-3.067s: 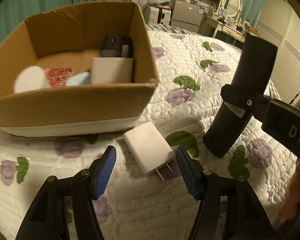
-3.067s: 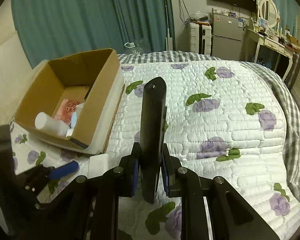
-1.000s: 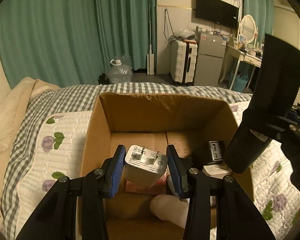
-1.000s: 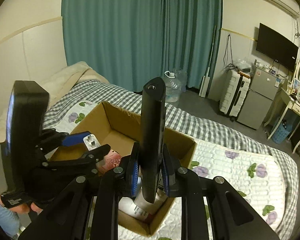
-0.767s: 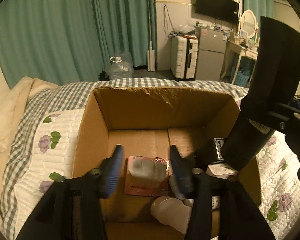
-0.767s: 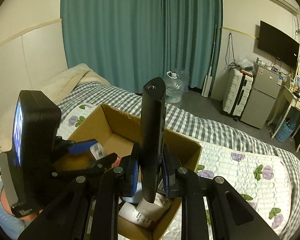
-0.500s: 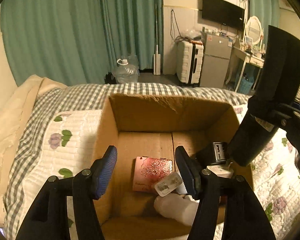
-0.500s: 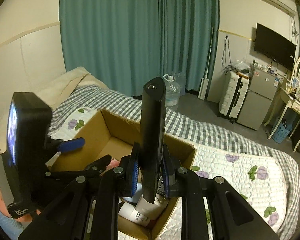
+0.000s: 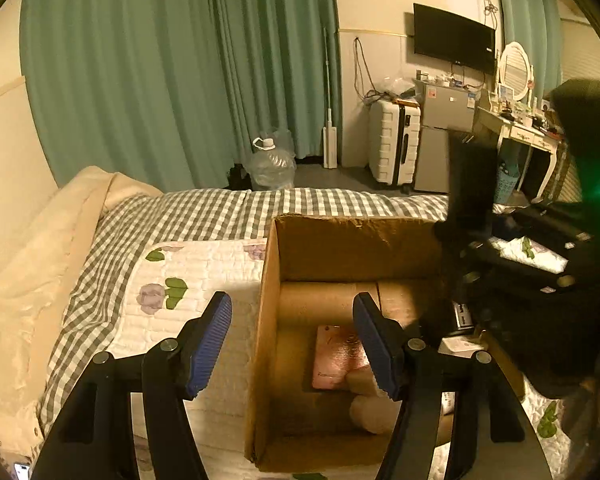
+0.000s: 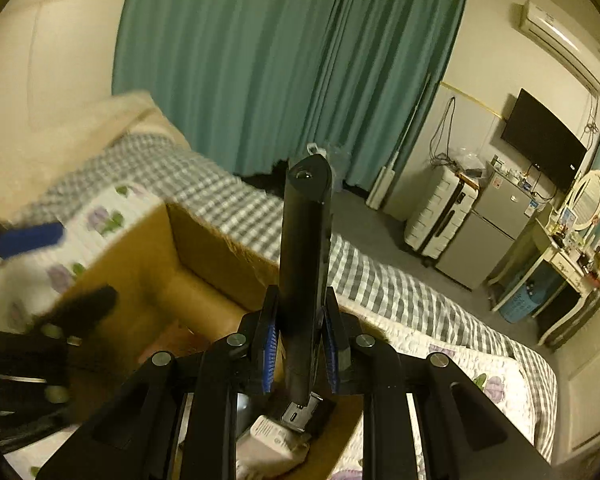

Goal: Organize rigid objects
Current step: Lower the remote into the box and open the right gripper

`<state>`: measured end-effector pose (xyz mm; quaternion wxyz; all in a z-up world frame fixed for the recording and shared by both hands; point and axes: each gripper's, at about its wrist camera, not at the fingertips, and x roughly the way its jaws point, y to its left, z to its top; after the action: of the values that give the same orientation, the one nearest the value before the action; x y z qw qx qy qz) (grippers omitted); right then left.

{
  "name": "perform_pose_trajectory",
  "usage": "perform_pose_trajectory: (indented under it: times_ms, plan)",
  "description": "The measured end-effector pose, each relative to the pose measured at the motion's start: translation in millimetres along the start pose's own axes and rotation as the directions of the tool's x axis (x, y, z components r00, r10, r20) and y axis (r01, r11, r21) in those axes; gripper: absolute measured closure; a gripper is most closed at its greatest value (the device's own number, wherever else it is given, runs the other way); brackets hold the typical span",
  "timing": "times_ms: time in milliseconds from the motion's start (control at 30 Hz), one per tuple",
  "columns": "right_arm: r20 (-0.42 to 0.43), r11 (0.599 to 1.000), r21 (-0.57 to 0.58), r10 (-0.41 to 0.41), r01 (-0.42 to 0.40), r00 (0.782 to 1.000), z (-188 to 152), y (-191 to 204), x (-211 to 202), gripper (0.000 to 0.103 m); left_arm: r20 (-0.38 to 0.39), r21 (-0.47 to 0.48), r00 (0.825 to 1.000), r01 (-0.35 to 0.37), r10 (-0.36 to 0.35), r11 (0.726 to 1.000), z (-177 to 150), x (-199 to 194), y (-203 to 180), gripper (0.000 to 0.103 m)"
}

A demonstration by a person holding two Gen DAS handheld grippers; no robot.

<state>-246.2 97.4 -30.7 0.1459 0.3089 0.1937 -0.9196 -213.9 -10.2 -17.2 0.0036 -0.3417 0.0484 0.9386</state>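
Observation:
A brown cardboard box (image 9: 332, 240) stands on the bed and holds a pink card (image 9: 336, 356), a white cylinder (image 9: 370, 414) and other small items. My left gripper (image 9: 292, 340) is open and empty, held above the box's left wall. My right gripper (image 10: 298, 344) is shut on a long black remote-like bar (image 10: 306, 256), held upright over the box (image 10: 204, 248). That bar and the right gripper show dark and blurred in the left wrist view (image 9: 472, 184). A white charger (image 10: 276, 440) lies in the box below the right gripper.
The bed has a quilted floral cover (image 9: 180, 276) and a grey checked blanket (image 9: 220, 208). A cream pillow (image 9: 28, 272) lies at the left. Teal curtains, a water jug (image 9: 270, 164), a white suitcase (image 9: 394, 146) and a dresser stand beyond the bed.
My left gripper opened and dropped the white charger into the box, then moved left. My right gripper, still holding the black bar, moved over the box.

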Motion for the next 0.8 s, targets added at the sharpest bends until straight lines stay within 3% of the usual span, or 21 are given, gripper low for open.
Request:
perform_pose_trajectory:
  times_ms: [133,200,267,300,333,500,667,800]
  plan:
    - [0.007,1.000,0.006,0.019,-0.019,1.000,-0.1,6.6,13.7,0.082,0.000,0.000,1.000,-0.008,0.008,1.000,-2.1,7.3,6.5,0.037]
    - [0.011,0.995,0.045,0.089,-0.089,0.996,2.9,4.1,17.2,0.081,0.000,-0.012,1.000,-0.007,0.007,1.000,-2.0,10.1,12.2,0.037]
    - [0.014,0.989,0.077,0.125,-0.126,0.992,3.5,4.7,18.8,0.068,-0.004,-0.026,1.000,-0.012,0.012,1.000,-1.8,11.6,16.3,0.037]
    - [0.011,0.990,0.078,0.117,-0.118,0.993,3.8,5.7,19.6,0.046,-0.008,-0.035,1.000,-0.012,0.012,0.999,-1.3,11.4,18.6,0.037]
    - [0.017,0.989,0.080,0.121,-0.122,0.993,3.6,7.0,18.1,0.037,-0.008,-0.039,1.000,-0.012,0.011,0.999,-0.9,10.3,20.7,0.037]
    - [0.057,0.977,0.147,0.148,-0.155,0.987,6.2,-2.5,-4.9,0.037,0.015,-0.063,1.000,-0.023,0.024,0.998,4.0,-8.7,29.6,0.037]
    - [0.097,0.978,0.172,0.103,-0.118,0.990,15.1,-17.9,-53.2,0.037,0.067,-0.059,0.997,-0.029,0.033,0.998,11.8,-48.1,26.5,0.037]
    - [0.138,0.977,0.208,0.026,-0.054,0.990,20.4,-33.9,-110.7,0.037,0.152,-0.076,0.988,-0.015,0.026,0.997,22.8,-102.3,20.4,0.033]
